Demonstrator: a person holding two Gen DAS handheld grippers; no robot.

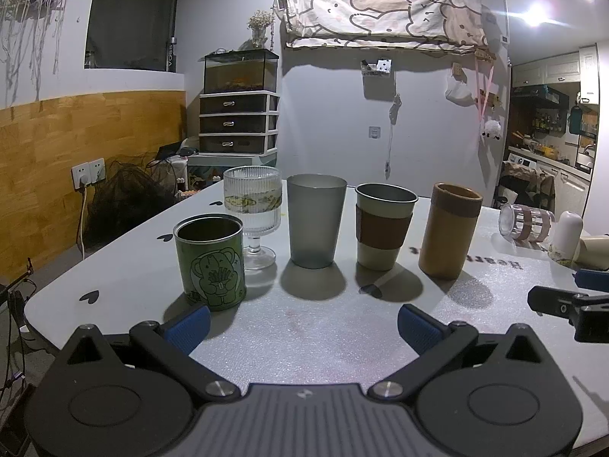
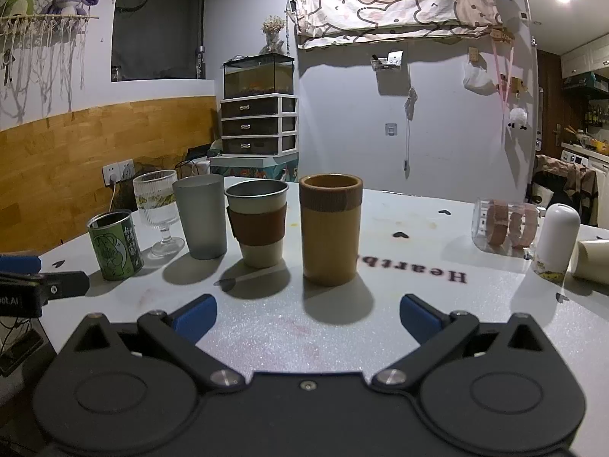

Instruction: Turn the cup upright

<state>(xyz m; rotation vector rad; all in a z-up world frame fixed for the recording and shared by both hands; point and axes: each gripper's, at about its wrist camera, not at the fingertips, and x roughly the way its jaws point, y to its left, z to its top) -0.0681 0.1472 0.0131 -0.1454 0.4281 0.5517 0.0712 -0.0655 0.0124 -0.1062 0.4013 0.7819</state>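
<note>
Several cups stand upright in a row on the white table: a green can-cup, a ribbed goblet, a grey tumbler, a sleeved cup and a brown bamboo cup. At the far right, a clear striped cup lies on its side, a white cup stands mouth down, and a paper cup lies on its side. My left gripper is open and empty near the green can-cup. My right gripper is open and empty in front of the bamboo cup.
A dark marker lies in front of the sleeved cup. The right gripper's fingers show at the right edge of the left wrist view. The table's left edge drops off near a wall socket and cables.
</note>
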